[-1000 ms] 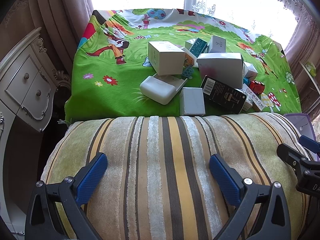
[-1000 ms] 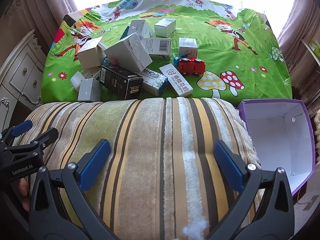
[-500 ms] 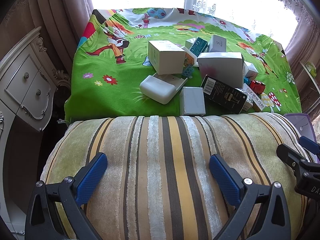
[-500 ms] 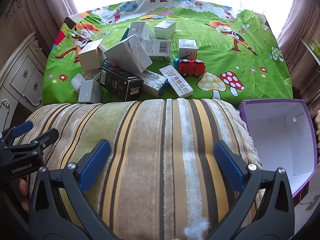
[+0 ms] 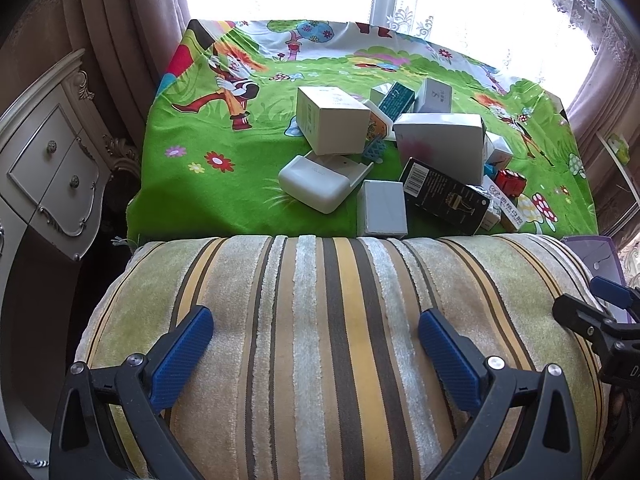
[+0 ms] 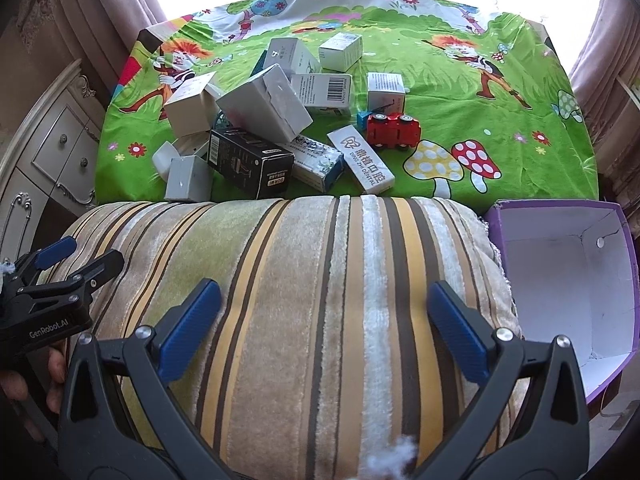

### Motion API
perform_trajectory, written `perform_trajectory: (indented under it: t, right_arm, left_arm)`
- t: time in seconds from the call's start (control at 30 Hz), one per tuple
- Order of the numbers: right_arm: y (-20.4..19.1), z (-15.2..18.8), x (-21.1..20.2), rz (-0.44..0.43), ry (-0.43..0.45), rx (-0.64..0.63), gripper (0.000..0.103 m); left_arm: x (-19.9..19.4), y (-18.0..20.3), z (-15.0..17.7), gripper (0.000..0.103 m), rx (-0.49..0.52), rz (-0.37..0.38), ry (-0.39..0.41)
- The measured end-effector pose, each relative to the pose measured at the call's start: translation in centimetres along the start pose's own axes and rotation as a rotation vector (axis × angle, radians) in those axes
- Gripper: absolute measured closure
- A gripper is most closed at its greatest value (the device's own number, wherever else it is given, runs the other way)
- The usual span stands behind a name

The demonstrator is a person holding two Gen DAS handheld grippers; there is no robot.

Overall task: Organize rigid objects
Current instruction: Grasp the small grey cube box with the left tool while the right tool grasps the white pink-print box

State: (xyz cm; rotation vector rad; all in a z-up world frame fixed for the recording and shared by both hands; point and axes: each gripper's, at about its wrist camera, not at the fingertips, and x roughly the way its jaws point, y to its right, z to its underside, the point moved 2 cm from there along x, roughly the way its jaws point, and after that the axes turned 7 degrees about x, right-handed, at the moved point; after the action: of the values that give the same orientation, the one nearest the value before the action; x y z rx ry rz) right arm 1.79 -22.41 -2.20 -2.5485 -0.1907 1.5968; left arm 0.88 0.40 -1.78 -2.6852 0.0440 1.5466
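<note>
Nothing has shifted since the earlier frames; striped cushion [image 6: 320, 300] under both grippers; green cartoon cloth [image 6: 460, 92] carries the jumbled boxes [image 6: 264, 104] and red toy car [image 6: 394, 130]; purple box [image 6: 568, 280] right; left gripper [image 5: 316, 336] and right gripper [image 6: 324, 308] spread wide, holding nothing

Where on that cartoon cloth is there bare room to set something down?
The cloth is bare right of the red toy car, around the mushroom print, and along its left edge. The box pile crowds the middle-left. The purple box sits empty.
</note>
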Motion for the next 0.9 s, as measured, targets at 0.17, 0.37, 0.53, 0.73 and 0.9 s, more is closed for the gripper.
perform_trajectory:
  t: [0.17, 0.37, 0.53, 0.73, 0.9]
  right_arm:
    - [0.2, 0.0, 0.0, -0.010, 0.014, 0.011, 0.000]
    - [0.4, -0.5, -0.5, -0.046, 0.035, 0.017, 0.000]
    - [0.2, -1.6, -0.6, -0.093, 0.044, 0.005, 0.000]
    - [-1.4, -3.2, -0.6, -0.110, 0.056, -0.105, 0.000]
    - [-2.3, -4.7, -0.9, -0.098, 0.093, -0.216, 0.000]
  left_arm:
    - [-0.2, 0.0, -0.1, 0.000, -0.003, 0.011, 0.013]
    - [-0.8, -0.2, -0.5, 0.003, -0.019, 0.052, 0.040]
    - [-0.8, 0.3, -1.4, 0.011, -0.010, 0.104, 0.048]
    - [0.5, 1.0, -3.6, 0.021, 0.000, 0.175, 0.025]
    - [2.6, 1.5, -5.4, 0.026, 0.006, 0.227, -0.037]
